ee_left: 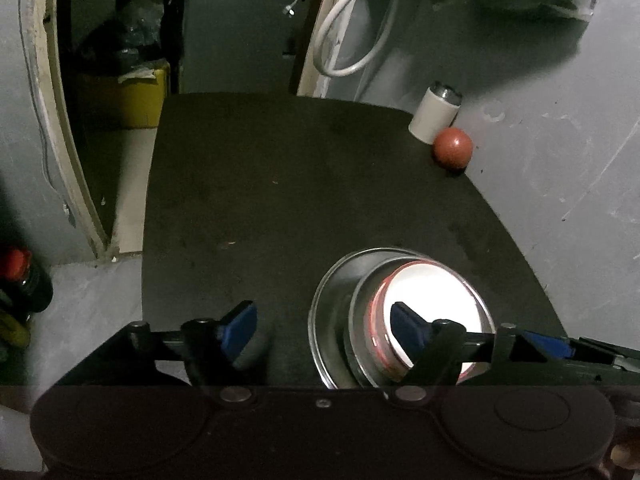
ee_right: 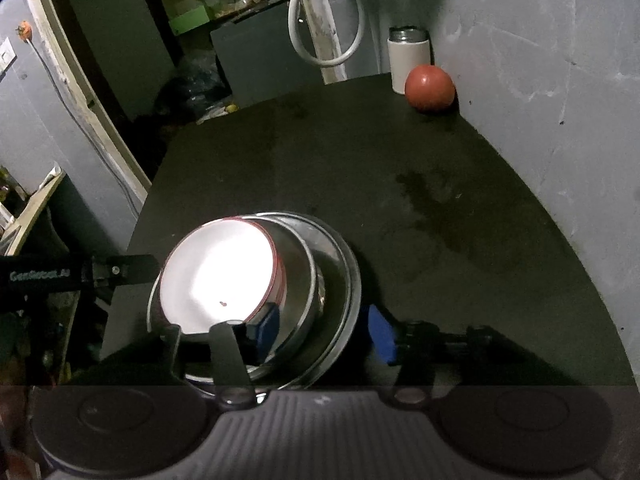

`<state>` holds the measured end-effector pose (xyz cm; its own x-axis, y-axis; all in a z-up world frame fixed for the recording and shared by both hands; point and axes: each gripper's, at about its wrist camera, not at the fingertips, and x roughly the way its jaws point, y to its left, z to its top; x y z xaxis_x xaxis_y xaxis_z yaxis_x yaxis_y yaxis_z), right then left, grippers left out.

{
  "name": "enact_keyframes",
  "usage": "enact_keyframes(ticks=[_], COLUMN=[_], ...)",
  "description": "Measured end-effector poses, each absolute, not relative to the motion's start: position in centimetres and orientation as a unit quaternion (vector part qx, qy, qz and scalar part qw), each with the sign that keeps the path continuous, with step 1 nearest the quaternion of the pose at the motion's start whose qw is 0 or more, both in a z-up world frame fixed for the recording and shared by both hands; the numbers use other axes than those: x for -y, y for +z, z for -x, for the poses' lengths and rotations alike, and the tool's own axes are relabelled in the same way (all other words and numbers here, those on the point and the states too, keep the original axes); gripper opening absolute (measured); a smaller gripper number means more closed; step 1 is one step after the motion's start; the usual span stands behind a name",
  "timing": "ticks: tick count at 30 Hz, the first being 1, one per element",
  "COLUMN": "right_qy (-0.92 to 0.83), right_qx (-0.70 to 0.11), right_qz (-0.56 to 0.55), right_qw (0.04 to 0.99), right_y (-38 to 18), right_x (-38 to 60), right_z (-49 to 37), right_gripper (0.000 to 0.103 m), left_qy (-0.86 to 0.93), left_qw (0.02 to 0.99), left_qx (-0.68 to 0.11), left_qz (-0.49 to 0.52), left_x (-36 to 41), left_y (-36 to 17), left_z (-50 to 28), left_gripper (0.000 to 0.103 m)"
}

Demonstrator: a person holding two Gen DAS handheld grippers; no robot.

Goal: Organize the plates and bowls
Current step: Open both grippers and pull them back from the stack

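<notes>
A nested stack stands near the front of the dark table [ee_left: 260, 200]: a steel plate [ee_left: 326, 320] at the bottom, a steel bowl [ee_left: 360, 316] in it, and a white dish with a red rim [ee_left: 432, 288] inside the bowl. My left gripper [ee_left: 324, 330] is open. One of its blue pads hangs over the white dish, the other over bare table left of the stack. In the right wrist view the steel plate [ee_right: 346, 276], steel bowl [ee_right: 298, 264] and white dish [ee_right: 216, 272] sit at lower left. My right gripper [ee_right: 324, 330] is open astride the stack's right rim, its outer pad clear of it.
A red ball [ee_left: 453, 147] and a white canister with a metal lid [ee_left: 434, 114] stand at the table's far right corner against the grey wall [ee_left: 560, 160]. A white hose [ee_left: 344, 40] hangs behind. A yellow bin [ee_left: 124, 96] and a red-capped bottle [ee_left: 20, 276] stand off the left edge.
</notes>
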<state>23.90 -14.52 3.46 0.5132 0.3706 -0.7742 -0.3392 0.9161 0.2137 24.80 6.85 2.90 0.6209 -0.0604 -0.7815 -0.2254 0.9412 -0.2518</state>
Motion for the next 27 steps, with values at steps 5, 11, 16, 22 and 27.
enact_keyframes(ticks=[5, 11, 16, 22, 27], right_qy=[0.206, 0.210, 0.217, 0.211, 0.193], right_qx=[-0.429, -0.391, -0.352, -0.316, -0.304], right_qz=[-0.020, -0.028, -0.034, -0.036, -0.038], right_qw=[0.880, 0.896, 0.910, 0.924, 0.932], right_y=[4.4, 5.9, 7.6, 8.8, 9.6], right_x=[15.5, 16.7, 17.3, 17.9, 18.1], right_z=[-23.3, -21.4, -19.5, -16.7, -14.4], right_gripper=[0.074, 0.091, 0.101, 0.103, 0.103], left_qy=[0.056, 0.086, 0.094, 0.091, 0.073], left_qw=[0.896, 0.912, 0.926, 0.934, 0.937], left_qx=[-0.409, -0.361, -0.331, -0.309, -0.302], left_qz=[0.166, 0.174, 0.158, 0.152, 0.158], left_x=[-6.1, -5.1, -4.2, -4.3, -4.8], left_y=[3.5, 4.8, 5.9, 6.7, 7.0], left_z=[-23.3, -20.2, -17.7, -15.3, -13.5], left_gripper=[0.091, 0.101, 0.102, 0.102, 0.102])
